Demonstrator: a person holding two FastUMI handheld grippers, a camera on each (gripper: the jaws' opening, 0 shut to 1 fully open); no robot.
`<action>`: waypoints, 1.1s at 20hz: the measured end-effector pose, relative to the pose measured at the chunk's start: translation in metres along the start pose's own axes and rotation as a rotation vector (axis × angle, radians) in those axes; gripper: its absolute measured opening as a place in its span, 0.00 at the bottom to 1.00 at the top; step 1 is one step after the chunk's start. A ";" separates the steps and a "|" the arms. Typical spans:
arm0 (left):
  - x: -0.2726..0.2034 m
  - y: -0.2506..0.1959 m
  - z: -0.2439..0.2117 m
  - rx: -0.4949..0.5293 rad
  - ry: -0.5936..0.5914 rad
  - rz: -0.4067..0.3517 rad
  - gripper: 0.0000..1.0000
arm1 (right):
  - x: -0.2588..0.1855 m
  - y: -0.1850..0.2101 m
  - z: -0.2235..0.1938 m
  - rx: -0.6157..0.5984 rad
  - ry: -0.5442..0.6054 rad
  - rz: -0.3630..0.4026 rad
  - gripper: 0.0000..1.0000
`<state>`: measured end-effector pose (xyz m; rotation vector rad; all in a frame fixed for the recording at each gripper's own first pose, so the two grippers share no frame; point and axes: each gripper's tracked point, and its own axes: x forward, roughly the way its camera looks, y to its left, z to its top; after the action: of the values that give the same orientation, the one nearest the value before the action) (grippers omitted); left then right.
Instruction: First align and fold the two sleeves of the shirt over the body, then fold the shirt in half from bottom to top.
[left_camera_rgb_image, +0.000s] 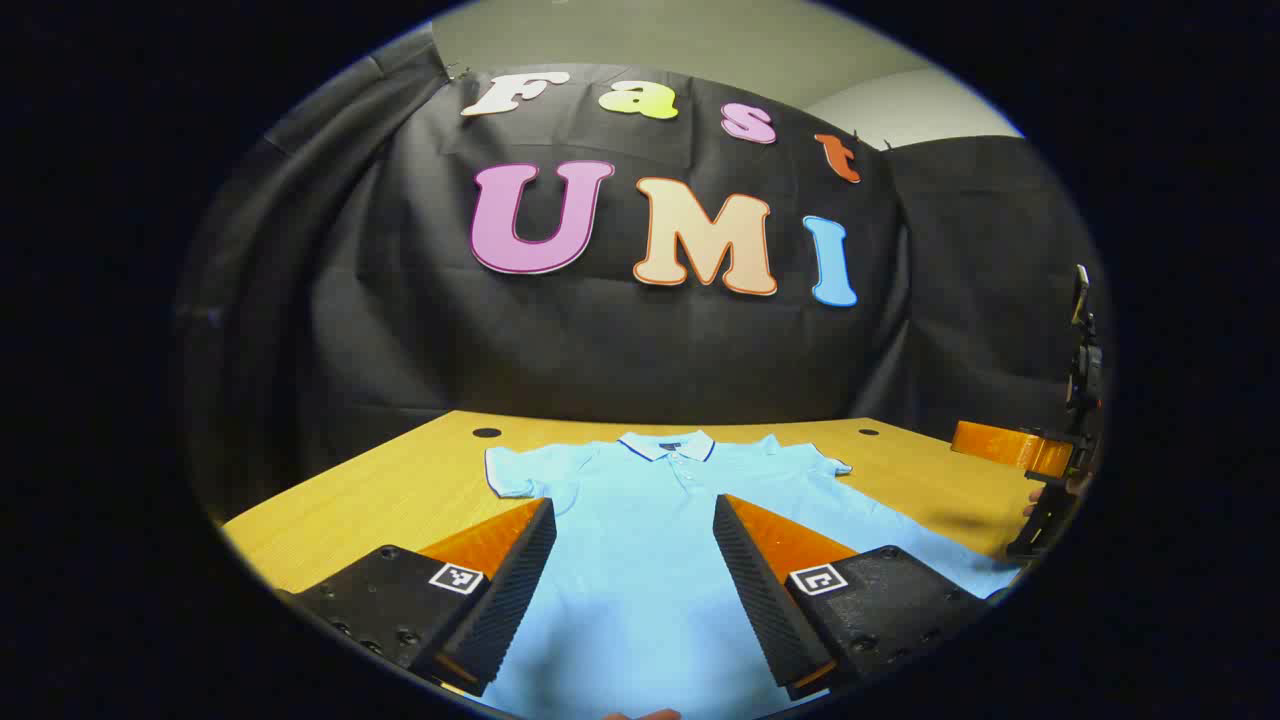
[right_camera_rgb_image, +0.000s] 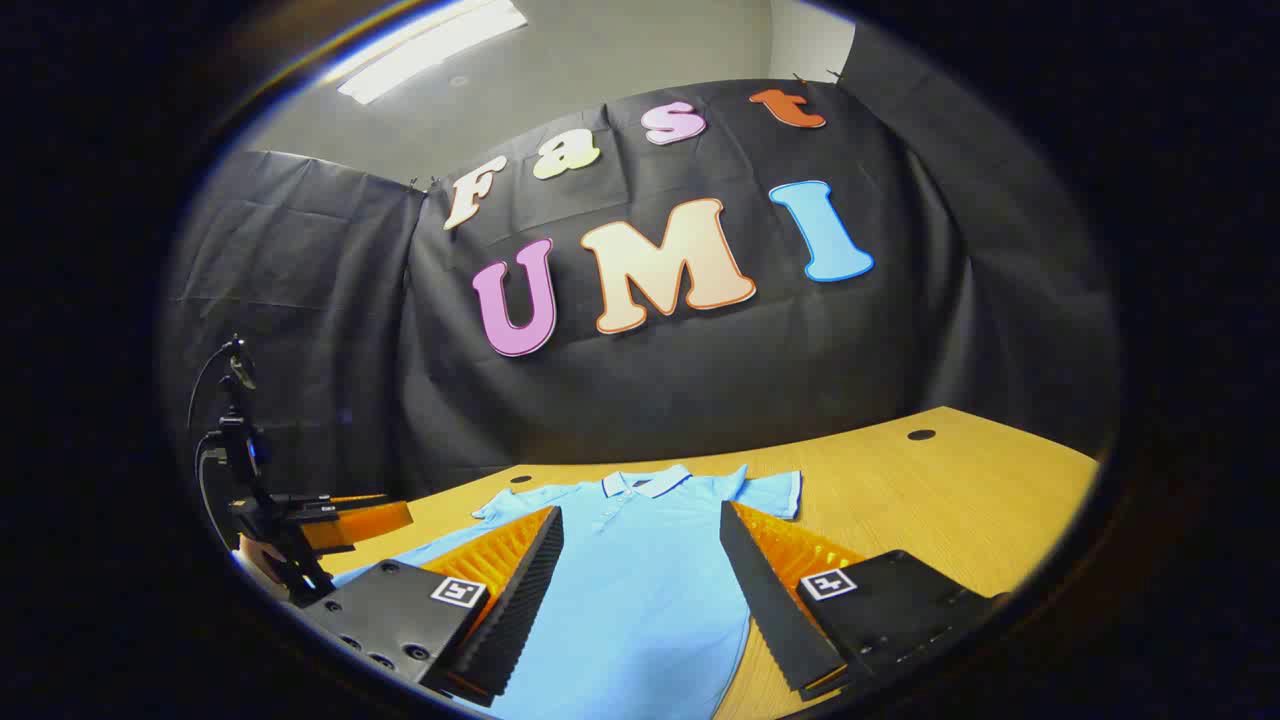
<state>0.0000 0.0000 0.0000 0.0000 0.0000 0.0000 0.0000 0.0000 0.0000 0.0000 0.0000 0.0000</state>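
A light blue polo shirt (left_camera_rgb_image: 650, 520) lies flat on the wooden table (left_camera_rgb_image: 420, 470), collar away from me and both short sleeves spread out. My left gripper (left_camera_rgb_image: 630, 590) hovers open above the shirt's body, nothing between its fingers. In the right gripper view the same shirt (right_camera_rgb_image: 640, 580) lies ahead, its right sleeve (right_camera_rgb_image: 775, 492) out to the side. My right gripper (right_camera_rgb_image: 640, 610) is open over the shirt's lower body. The right gripper (left_camera_rgb_image: 1050, 480) also appears at the far right of the left gripper view, and the left gripper (right_camera_rgb_image: 300, 540) at the far left of the right gripper view.
The table (right_camera_rgb_image: 950, 480) has bare wood on both sides of the shirt, with small round holes (left_camera_rgb_image: 486, 432) near the back edge. Black cloth hangs close behind the table.
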 end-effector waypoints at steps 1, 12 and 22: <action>0.000 0.002 -0.002 -0.004 0.005 0.005 0.95 | 0.000 0.000 -0.002 0.005 0.004 0.001 0.98; -0.001 0.004 -0.006 -0.011 0.020 0.005 0.94 | 0.004 -0.001 -0.012 0.003 0.024 -0.006 0.98; -0.001 -0.002 -0.004 -0.002 0.025 -0.008 0.95 | 0.008 -0.011 -0.007 0.017 0.048 -0.039 0.95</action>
<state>-0.0014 -0.0018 -0.0035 -0.0019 0.0247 -0.0075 0.0079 -0.0111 -0.0072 0.0171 0.0481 -0.0390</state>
